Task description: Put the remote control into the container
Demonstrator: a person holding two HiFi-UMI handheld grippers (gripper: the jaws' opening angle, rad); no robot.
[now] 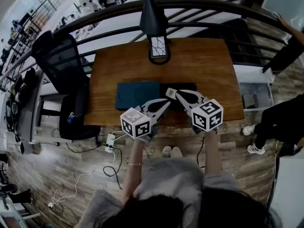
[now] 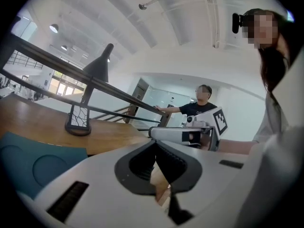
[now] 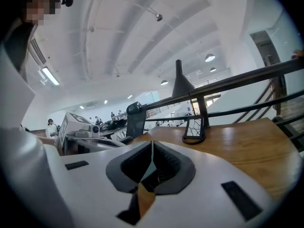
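Right gripper view shows my right hand-held gripper [image 3: 151, 144] with its jaws pressed together on nothing. My left hand-held gripper [image 2: 156, 145] is likewise closed and empty. Both hang over the right end of the teal box [image 1: 137, 95], probably the container, their tips nearly meeting. I take this as a resting pose, not a carry. A dark flat shape [image 1: 186, 86] lies on the desk [image 1: 204, 65], touching that box's right side. I cannot tell whether it is the remote control.
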